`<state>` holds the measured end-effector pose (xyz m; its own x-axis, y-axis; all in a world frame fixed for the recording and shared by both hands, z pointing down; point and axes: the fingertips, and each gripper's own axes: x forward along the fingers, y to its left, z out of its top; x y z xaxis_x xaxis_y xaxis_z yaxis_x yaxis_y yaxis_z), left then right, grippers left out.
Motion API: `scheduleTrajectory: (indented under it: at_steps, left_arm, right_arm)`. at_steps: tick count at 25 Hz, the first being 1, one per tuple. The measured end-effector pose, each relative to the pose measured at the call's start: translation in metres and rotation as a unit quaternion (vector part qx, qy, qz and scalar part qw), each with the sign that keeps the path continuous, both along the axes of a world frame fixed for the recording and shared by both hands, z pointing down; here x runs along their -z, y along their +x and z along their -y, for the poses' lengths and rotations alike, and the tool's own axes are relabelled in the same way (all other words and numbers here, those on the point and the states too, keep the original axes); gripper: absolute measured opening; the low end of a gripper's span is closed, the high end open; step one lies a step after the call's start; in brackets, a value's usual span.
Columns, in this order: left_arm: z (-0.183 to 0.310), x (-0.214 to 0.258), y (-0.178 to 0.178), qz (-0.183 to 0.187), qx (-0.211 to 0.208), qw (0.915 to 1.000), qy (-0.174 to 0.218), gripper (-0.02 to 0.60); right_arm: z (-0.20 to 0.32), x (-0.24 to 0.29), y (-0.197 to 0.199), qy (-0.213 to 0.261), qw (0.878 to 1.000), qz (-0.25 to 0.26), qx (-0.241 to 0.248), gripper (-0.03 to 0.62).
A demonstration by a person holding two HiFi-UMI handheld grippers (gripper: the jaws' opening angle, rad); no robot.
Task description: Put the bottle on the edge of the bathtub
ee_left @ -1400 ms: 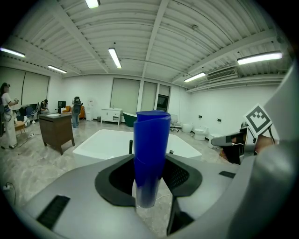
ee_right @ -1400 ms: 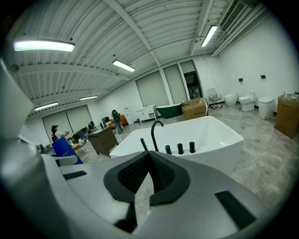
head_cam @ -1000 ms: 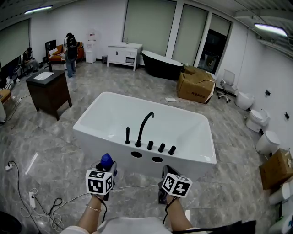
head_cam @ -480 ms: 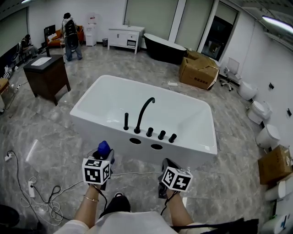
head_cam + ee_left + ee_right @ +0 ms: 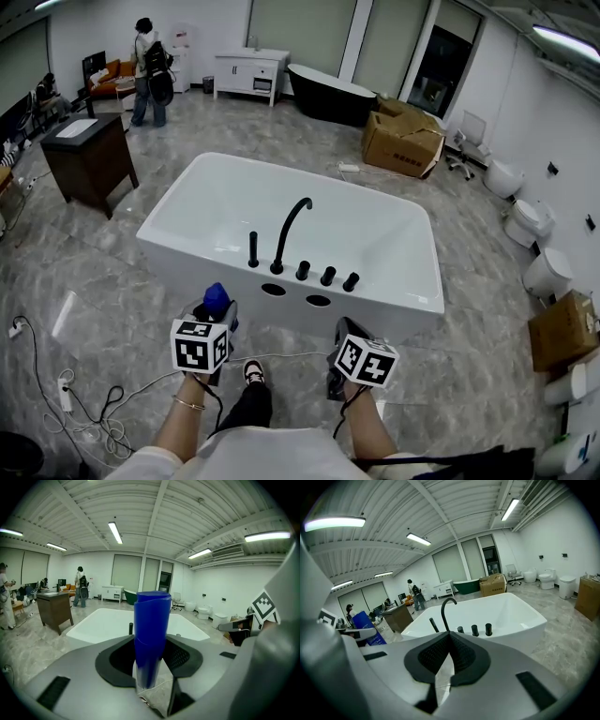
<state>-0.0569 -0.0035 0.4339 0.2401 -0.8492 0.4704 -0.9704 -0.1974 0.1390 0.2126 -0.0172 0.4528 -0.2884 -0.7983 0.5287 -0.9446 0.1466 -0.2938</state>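
Blue bottle (image 5: 151, 630) upright, clamped in the left gripper (image 5: 216, 317), facing the near edge of the bathtub (image 5: 202, 258) at twelve o'clock; right gripper (image 5: 449, 654) closed, empty.

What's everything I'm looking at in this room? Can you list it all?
bathtub: one, white, middle of the floor
faucet: one, black, on the bathtub's near edge
knobs: three, black, beside the faucet
bottle: one, blue, in the left gripper
cabinet: one, dark brown, left
cardboard boxes: at least two, brown, behind the bathtub and far right
second bathtub: one, black, back wall
toilets: several, white, right wall
person: one, standing, back left
left gripper: grey, jaws shut on the bottle
right gripper: grey, jaws shut, empty
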Motion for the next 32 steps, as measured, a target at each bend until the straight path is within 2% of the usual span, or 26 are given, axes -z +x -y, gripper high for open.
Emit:
scheduleTrajectory:
  at_steps: [6, 15, 32]
  left_arm:
    - [0.028, 0.004, 0.003, -0.005, 0.0, 1.0, 0.006, 0.169]
    - [0.07, 0.001, -0.01, -0.005, 0.002, 1.0, 0.006, 0.169]
    - [0.155, -0.009, -0.033, 0.01, -0.009, 0.9998, -0.017, 0.169]
  right_arm:
    - [0.026, 0.003, 0.01, 0.002, 1.0, 0.002, -0.011, 0.026]
    - [0.068, 0.005, -0.001, 0.004, 1.0, -0.003, -0.013, 0.026]
    - [0.155, -0.003, -0.015, -0.008, 0.999, 0.006, -0.034, 0.026]
